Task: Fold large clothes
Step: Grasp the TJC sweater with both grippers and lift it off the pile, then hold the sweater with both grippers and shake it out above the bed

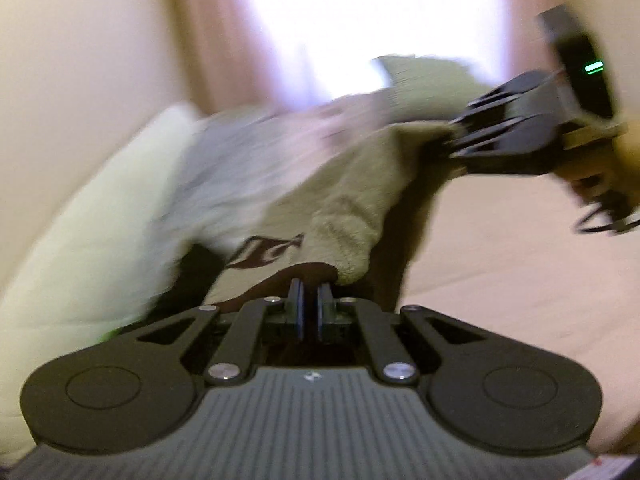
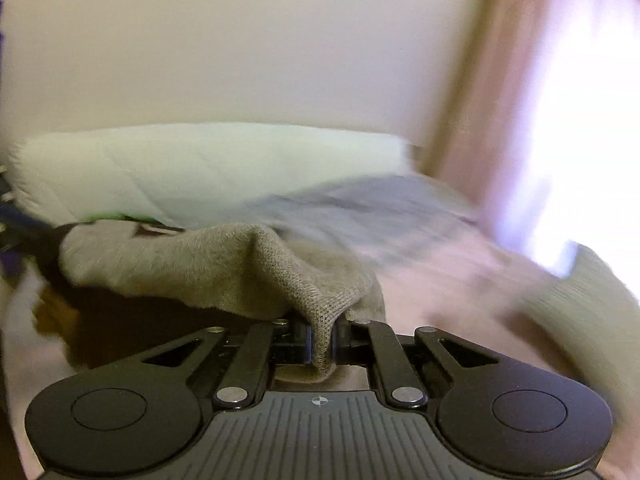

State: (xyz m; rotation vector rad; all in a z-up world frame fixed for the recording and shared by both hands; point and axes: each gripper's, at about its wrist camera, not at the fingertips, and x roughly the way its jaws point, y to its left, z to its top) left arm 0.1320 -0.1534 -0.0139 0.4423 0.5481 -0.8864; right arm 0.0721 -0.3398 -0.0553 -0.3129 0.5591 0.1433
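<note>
A beige knitted sweater (image 1: 348, 208) with dark brown lettering and a dark brown hem hangs between both grippers above the bed. My left gripper (image 1: 310, 298) is shut on its dark brown edge. In the left wrist view my right gripper (image 1: 460, 136) appears at the upper right, held by a hand (image 1: 600, 168), pinching the beige knit. In the right wrist view my right gripper (image 2: 322, 340) is shut on a fold of the sweater (image 2: 280, 264), which drapes away to the left. Both views are blurred by motion.
A pale pink bed sheet (image 1: 500, 264) lies below. A white quilted pillow (image 2: 200, 164) rests against the cream wall, with a grey cloth (image 2: 360, 208) beside it. Pink curtains (image 2: 480, 100) frame a bright window at the right.
</note>
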